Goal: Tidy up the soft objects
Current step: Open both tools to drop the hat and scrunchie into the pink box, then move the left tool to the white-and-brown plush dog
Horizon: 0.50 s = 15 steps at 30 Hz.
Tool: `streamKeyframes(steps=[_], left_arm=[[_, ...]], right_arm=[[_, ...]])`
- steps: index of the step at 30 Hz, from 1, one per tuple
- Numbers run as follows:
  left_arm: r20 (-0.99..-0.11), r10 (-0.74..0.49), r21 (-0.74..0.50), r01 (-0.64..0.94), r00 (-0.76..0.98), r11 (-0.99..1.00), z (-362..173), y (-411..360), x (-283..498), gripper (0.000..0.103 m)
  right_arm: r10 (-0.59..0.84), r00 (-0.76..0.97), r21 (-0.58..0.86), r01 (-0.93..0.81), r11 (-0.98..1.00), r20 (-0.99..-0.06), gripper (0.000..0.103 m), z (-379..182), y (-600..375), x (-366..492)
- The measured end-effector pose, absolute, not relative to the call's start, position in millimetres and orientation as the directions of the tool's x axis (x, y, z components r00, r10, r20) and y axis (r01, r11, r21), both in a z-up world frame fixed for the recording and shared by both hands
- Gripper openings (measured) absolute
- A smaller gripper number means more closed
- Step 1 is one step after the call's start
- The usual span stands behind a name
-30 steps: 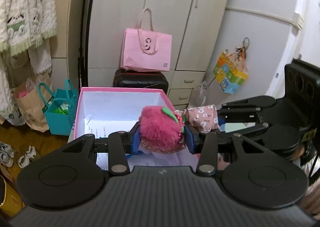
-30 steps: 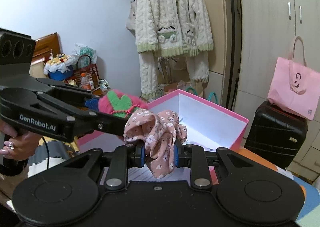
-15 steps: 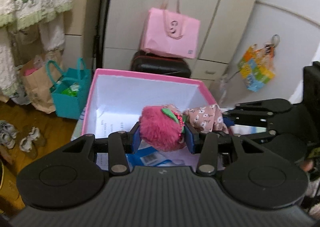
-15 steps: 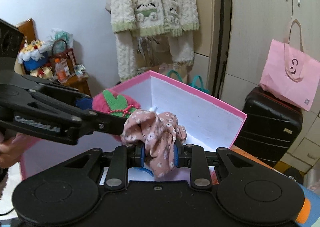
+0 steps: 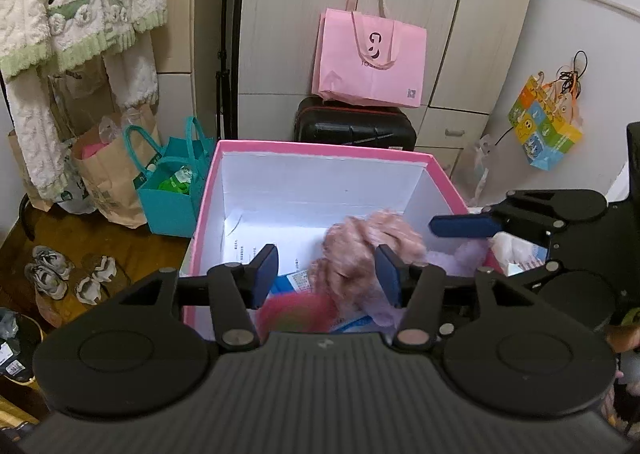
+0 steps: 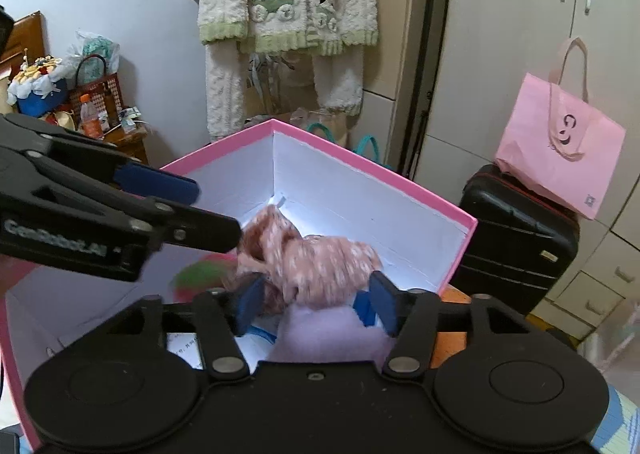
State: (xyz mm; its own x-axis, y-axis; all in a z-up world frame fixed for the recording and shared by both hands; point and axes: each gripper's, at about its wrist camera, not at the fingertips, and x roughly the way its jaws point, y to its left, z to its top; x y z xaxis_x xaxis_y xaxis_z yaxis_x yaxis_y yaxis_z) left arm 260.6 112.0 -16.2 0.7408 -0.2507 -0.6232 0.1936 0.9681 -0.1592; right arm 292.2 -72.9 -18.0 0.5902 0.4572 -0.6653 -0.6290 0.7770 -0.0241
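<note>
Pink box (image 5: 208, 190) with white walls sits under both grippers. Left gripper (image 5: 326, 274) is opening, pads clear of the blurred red plush (image 5: 296, 314) low near the box's near edge. Right gripper (image 6: 316, 296) is opening too; the floral scrunchie (image 6: 320, 262) (also blurred) lies between its 2 pads, neither pressing it, above a lilac plush (image 6: 332, 330).

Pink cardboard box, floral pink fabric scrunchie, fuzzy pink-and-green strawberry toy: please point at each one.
Pink cardboard box (image 5: 320, 145), left wrist view, far rim.
Floral pink fabric scrunchie (image 6: 320, 262), right wrist view, middle folds.
Fuzzy pink-and-green strawberry toy (image 6: 200, 274), right wrist view, blurred green top.
</note>
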Motion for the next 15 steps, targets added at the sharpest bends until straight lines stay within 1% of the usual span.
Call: streamKeyframes(steps=[1,2,4,7,12,15], left_arm=[[-0.619,-0.253,-0.160,0.196,0.744,0.967,-14,114,256,0.054],[-0.614,-0.254,-0.161,0.197,0.747,0.967,-12,116,251,0.057],[-0.603,-0.253,-0.159,0.196,0.757,0.968,-7,120,240,0.059],[-0.588,-0.256,-0.153,0.206,0.767,0.967,2,125,222,0.060],[-0.583,-0.319,-0.187,0.258,0.748,0.948,14,128,195,0.063],[-0.584,-0.337,-0.185,0.283,0.738,0.941,18,125,181,0.064]], right_arm=[[0.455,0.594,-0.024,-0.625,0.781,-0.663,0.079,-16,-74,290],[0.453,0.599,-0.026,-0.621,0.783,-0.660,0.079,-14,-76,287],[0.446,0.610,-0.038,-0.616,0.787,-0.655,0.079,-9,-79,279],[0.443,0.621,-0.051,-0.614,0.787,-0.647,0.081,-1,-82,266],[0.440,0.638,-0.074,-0.614,0.786,-0.632,0.082,13,-86,242],[0.434,0.651,-0.097,-0.615,0.783,-0.623,0.084,20,-87,228]])
